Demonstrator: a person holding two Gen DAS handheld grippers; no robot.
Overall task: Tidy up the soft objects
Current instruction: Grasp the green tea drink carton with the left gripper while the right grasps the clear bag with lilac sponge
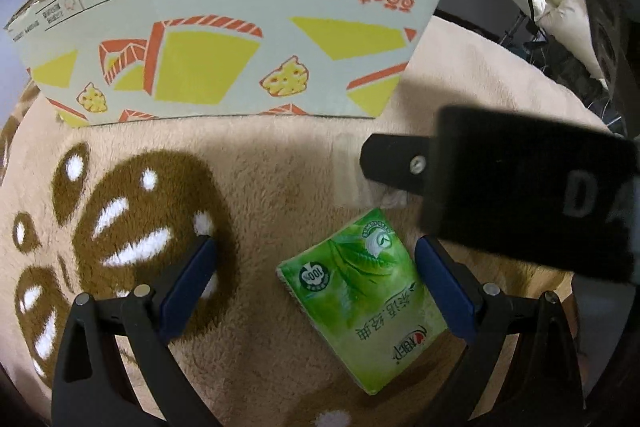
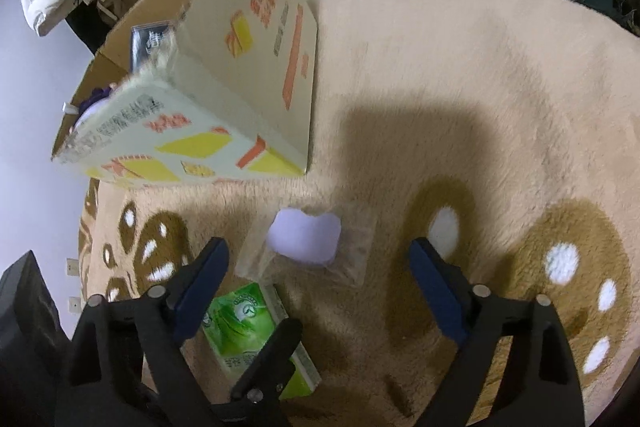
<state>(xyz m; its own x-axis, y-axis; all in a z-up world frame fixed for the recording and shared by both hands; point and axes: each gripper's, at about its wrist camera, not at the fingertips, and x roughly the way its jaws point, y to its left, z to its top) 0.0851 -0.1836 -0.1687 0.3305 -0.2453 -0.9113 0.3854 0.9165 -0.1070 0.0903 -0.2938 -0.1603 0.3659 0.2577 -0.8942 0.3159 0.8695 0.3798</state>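
Observation:
A green tissue pack point(image 1: 360, 311) lies flat on the beige plush rug point(image 1: 280, 167). My left gripper point(image 1: 316, 287) hangs over it, open; the pack sits between the blue pads, close to the right one and far from the left. In the right wrist view a lilac soft piece in a clear bag point(image 2: 306, 237) lies just ahead of my right gripper point(image 2: 318, 287), which is open with nothing pressed between its fingers. The tissue pack point(image 2: 240, 323) shows there at lower left, partly behind a black part of the left gripper point(image 2: 268, 363).
A printed cardboard box point(image 1: 224, 39) stands at the rug's far side; in the right wrist view the box point(image 2: 224, 67) is open-topped, with a clear packet and a purple item inside. The right gripper's black body point(image 1: 520, 195) hangs above the rug. Shelves and padded jackets lie beyond.

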